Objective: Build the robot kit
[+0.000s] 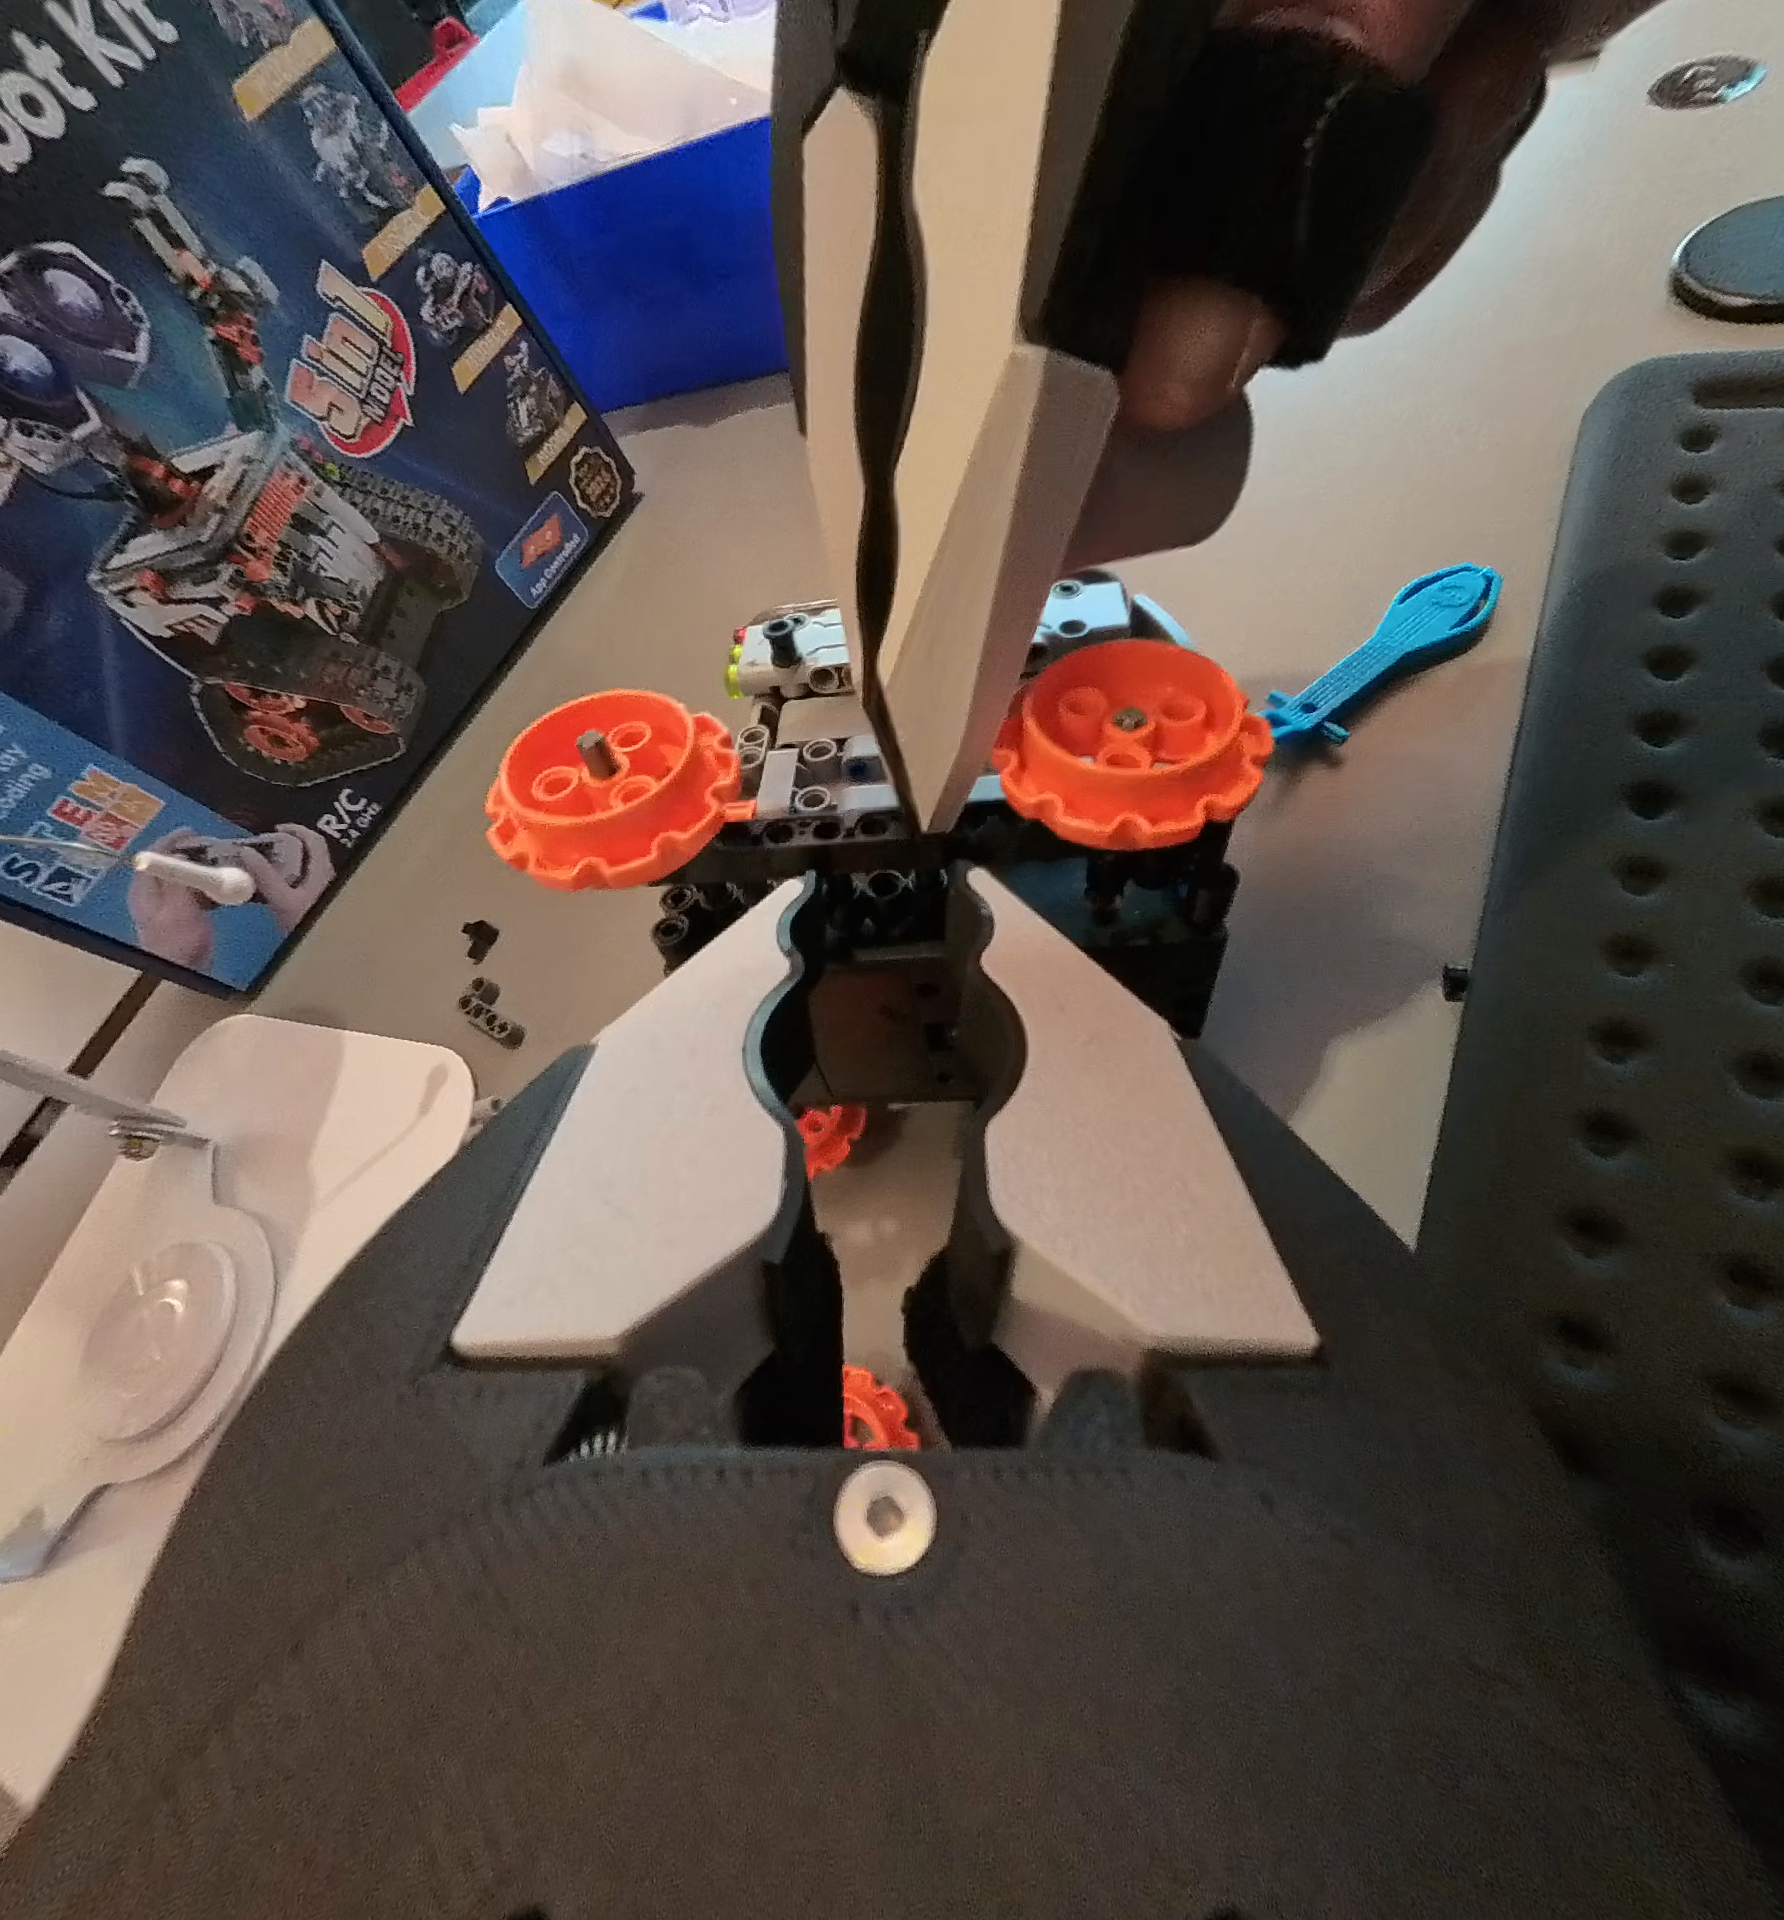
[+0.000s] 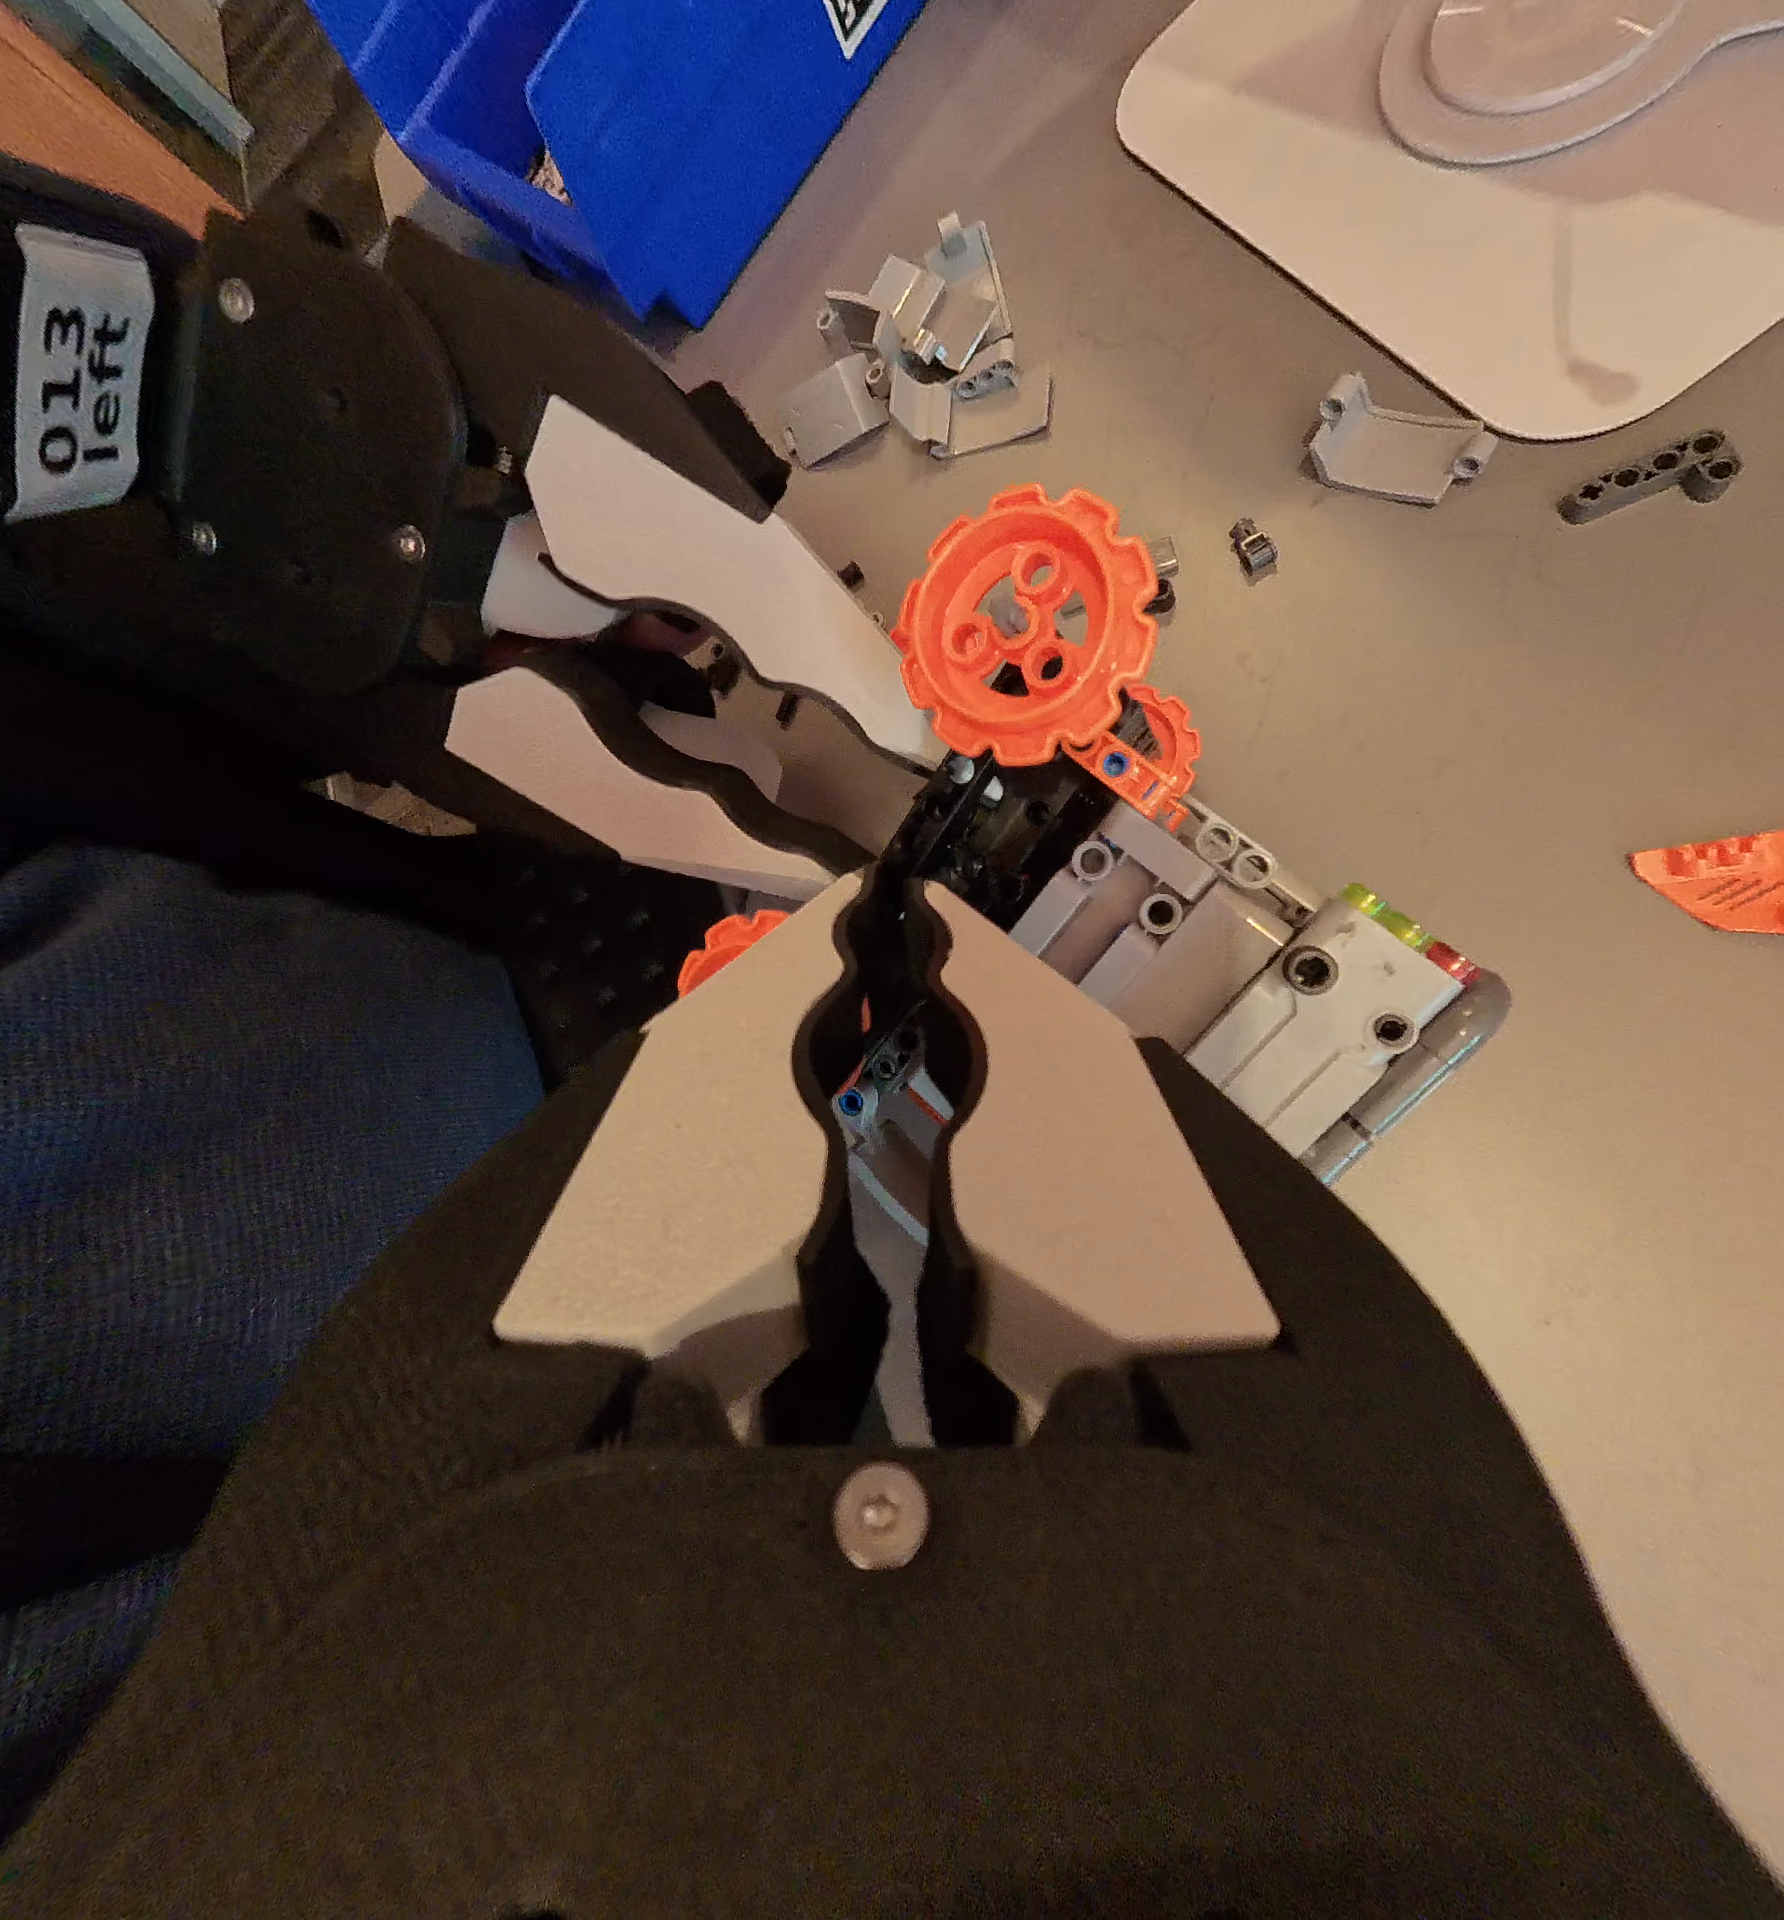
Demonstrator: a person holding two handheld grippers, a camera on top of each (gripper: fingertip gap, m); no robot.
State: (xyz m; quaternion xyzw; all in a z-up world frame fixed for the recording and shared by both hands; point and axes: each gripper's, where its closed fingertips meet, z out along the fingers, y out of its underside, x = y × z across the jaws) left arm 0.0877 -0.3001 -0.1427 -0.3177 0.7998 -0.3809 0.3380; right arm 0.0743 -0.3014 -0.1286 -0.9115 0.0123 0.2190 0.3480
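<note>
A brick-built model (image 1: 826, 758) with grey and white blocks and orange toothed wheels (image 1: 607, 790) (image 1: 1127, 738) sits on the table. My left gripper (image 1: 883, 904) is shut on a black block at the model's near end. My right gripper (image 1: 919, 821) comes down from above, its tips closed on the black beam between the two wheels. In the right wrist view my right gripper (image 2: 893, 883) pinches that black part of the model (image 2: 1231, 956) below one orange wheel (image 2: 1018, 623). My left gripper (image 2: 893, 805) reaches in from the left to the same spot.
A kit box (image 1: 192, 468) leans at the left, with a blue bin (image 1: 639, 260) behind. A blue tool (image 1: 1387, 644), a black perforated panel (image 1: 1698, 935) and a white tray (image 1: 244, 1195) surround the model. Loose grey panels (image 2: 909, 353), a grey beam (image 2: 1646, 478) and an orange panel (image 2: 1750, 878) lie about. My left and right fingertips are right by each other.
</note>
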